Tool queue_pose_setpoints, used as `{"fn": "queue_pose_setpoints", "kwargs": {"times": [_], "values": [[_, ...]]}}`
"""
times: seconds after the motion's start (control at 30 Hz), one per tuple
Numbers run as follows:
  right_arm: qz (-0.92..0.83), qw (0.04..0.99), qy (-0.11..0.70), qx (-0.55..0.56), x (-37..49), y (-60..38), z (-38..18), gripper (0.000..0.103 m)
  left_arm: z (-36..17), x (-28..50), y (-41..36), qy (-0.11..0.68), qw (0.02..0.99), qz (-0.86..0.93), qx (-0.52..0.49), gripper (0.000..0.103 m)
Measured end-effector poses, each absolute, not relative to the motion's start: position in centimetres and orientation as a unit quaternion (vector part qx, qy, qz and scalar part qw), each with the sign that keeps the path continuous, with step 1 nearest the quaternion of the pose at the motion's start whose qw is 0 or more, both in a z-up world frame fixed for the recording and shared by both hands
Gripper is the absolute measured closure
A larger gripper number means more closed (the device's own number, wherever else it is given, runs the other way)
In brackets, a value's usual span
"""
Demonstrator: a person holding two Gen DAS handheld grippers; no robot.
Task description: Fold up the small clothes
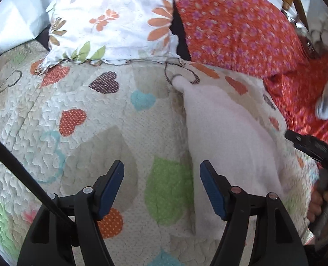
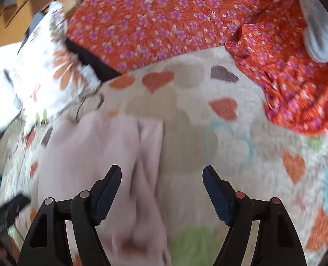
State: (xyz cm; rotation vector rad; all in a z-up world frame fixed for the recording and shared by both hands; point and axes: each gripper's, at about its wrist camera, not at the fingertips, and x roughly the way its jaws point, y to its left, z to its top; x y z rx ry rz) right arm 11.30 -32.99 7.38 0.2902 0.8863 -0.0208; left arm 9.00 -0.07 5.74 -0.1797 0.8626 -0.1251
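Pink garment (image 1: 228, 137) under my empty, wide-open left gripper (image 1: 161, 190) and right gripper (image 2: 161, 194), long axis lower right to upper centre.

A quilted bedspread (image 1: 79, 133) with coloured hearts covers the bed. At its far edge lies a white floral pillow (image 1: 110, 17), and right of it, touching, an orange pillow (image 1: 235, 26) with purple flowers.

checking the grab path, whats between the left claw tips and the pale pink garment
Nothing but bare heart-print quilt. In the left wrist view the open left claw hovers over it, the pale pink garment beginning right beside its right-hand tip.
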Motion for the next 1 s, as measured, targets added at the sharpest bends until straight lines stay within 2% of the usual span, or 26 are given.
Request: {"fn": "queue_pose_setpoints", "kwargs": {"times": [0.03,0.17,0.37,0.4,0.43,0.47,0.67,0.7,0.83,0.93,1.0], "values": [[0.0,0.887,0.434,0.155,12.9,-33.1,7.0,0.027,5.8,9.1,0.2,0.417,0.903,-0.056,-0.091,0.033],[0.041,0.856,0.47,0.212,18.0,-33.0,4.6,0.051,5.2,9.5,1.4,0.431,0.894,-0.044,-0.115,0.033],[0.081,0.829,0.501,0.234,22.0,-31.3,1.7,0.051,4.6,10.0,1.8,0.442,0.887,-0.041,-0.127,0.033],[0.088,0.819,0.513,0.242,22.4,-31.1,1.0,0.056,4.4,10.0,1.6,0.445,0.886,-0.042,-0.124,0.033],[0.095,0.815,0.512,0.253,22.5,-31.1,1.0,0.068,4.4,10.0,1.5,0.446,0.886,-0.042,-0.122,0.033],[0.112,0.807,0.513,0.27,22.5,-31.2,1.4,0.086,4.3,10.0,1.3,0.447,0.885,-0.044,-0.12,0.033],[0.075,0.845,0.468,0.246,21.6,-32.3,5.2,0.094,3.9,10.3,0.7,0.452,0.884,-0.046,-0.109,0.033],[0.053,0.852,0.468,0.229,21.7,-32.3,5.3,0.098,3.8,10.3,0.5,0.453,0.884,-0.046,-0.108,0.033],[-0.004,0.852,0.506,0.134,22.6,-31.0,3.5,0.097,3.8,10.3,-0.3,0.453,0.884,-0.054,-0.105,0.033],[0.016,0.864,0.477,0.16,21.0,-31.3,5.2,0.094,4.0,10.3,-0.7,0.452,0.883,-0.062,-0.108,0.033],[0.051,0.86,0.464,0.206,19.4,-32.2,6.4,0.079,4.0,10.3,-0.8,0.452,0.883,-0.066,-0.108,0.033]]}}
